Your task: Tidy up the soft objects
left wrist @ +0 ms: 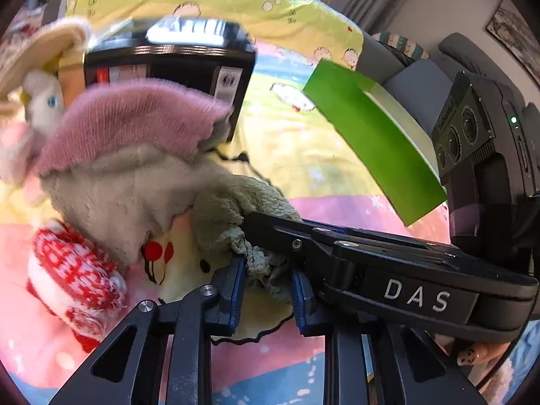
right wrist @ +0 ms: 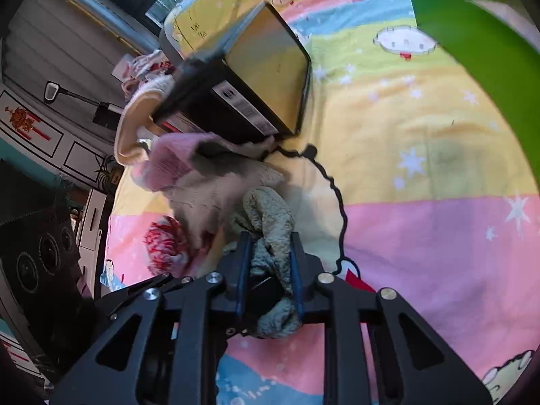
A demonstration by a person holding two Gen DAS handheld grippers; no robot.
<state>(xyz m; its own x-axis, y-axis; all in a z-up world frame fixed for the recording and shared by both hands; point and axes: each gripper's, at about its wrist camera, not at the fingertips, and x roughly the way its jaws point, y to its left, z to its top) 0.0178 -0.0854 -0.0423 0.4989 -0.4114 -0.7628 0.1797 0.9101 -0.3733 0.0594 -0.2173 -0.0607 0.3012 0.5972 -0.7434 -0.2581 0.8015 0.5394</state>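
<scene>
A grey-green fuzzy sock [left wrist: 233, 209] lies on the cartoon bedspread, at the edge of a pile of soft items: a pink knit piece [left wrist: 135, 118], a beige fleece piece [left wrist: 118, 195] and a red-and-white knit sock [left wrist: 71, 276]. My left gripper [left wrist: 268, 280] is shut on one end of the grey-green sock. My right gripper [right wrist: 270, 270] is shut on the same sock [right wrist: 270, 216]; its body [left wrist: 388, 270] crosses the left wrist view from the right, its tip touching the sock.
A black box [left wrist: 168, 57] with an open top [right wrist: 266, 57] sits behind the pile. A green box [left wrist: 371, 141] stands to the right and also shows in the right wrist view [right wrist: 479, 44]. A cream hat [left wrist: 37, 47] and a plush toy [left wrist: 44, 101] lie at the left.
</scene>
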